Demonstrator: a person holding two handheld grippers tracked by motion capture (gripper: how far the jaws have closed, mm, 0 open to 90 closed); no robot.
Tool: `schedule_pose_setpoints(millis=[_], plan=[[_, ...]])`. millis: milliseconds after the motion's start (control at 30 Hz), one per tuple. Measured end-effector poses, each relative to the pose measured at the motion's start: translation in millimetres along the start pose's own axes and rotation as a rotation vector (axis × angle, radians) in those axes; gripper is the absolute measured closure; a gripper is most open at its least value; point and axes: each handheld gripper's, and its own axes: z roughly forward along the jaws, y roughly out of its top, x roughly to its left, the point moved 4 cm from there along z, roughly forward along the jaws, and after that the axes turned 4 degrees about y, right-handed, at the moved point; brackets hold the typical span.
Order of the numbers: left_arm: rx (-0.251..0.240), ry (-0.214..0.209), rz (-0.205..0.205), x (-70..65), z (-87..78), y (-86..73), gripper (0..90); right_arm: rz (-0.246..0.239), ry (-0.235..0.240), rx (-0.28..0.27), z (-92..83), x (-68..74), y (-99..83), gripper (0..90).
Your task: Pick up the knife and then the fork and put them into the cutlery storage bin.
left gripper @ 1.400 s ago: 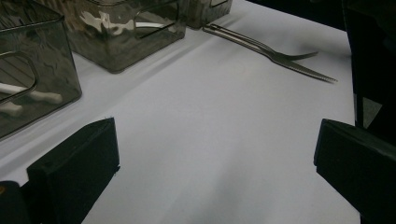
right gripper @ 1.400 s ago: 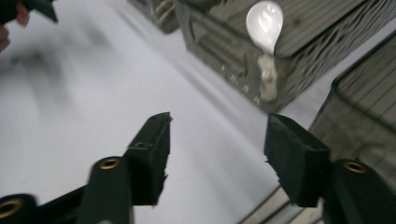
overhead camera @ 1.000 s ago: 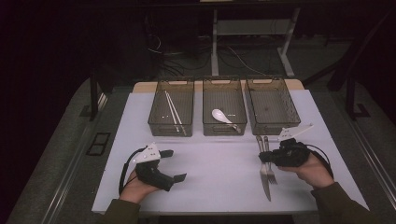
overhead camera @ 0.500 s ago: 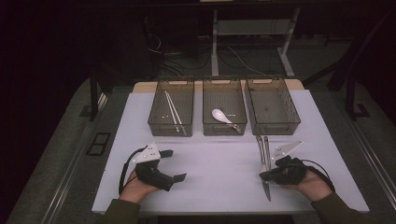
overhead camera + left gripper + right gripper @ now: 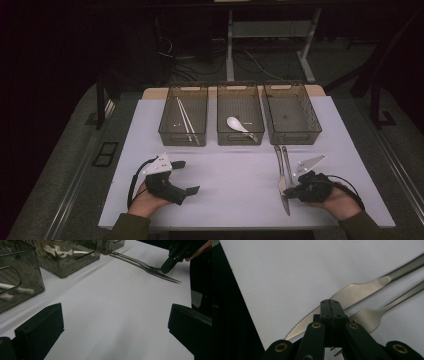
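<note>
Right gripper view: right gripper (image 5: 330, 305), pads pressed together empty, over serrated steel knife (image 5: 352, 293) beside fork (image 5: 369, 316).

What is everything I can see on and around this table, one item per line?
Table: one, white top.
Bins: three, clear smoky plastic, in a row at the far side.
Chopsticks: a pair, white, in the left bin.
Spoon: one, white, in the middle bin.
Right bin: nothing visible inside.
Knife: one, silver, near right of the table, in front of the right bin.
Fork: one, silver, beside the knife.
Left gripper: one, black, jaws open, resting near left.
Right gripper: one, black, jaws shut, tips over the knife and fork.
Hands: two, one on each gripper.
</note>
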Motion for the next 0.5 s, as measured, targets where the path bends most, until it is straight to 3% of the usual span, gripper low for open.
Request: schedule_pose_setpoints(millis=[500], plan=[[-0.001, 0.001, 0.002, 0.1, -0.2, 0.1, 0.0, 0.048, -0.090, 0.044, -9.9, -18.8, -17.7, 89.7]])
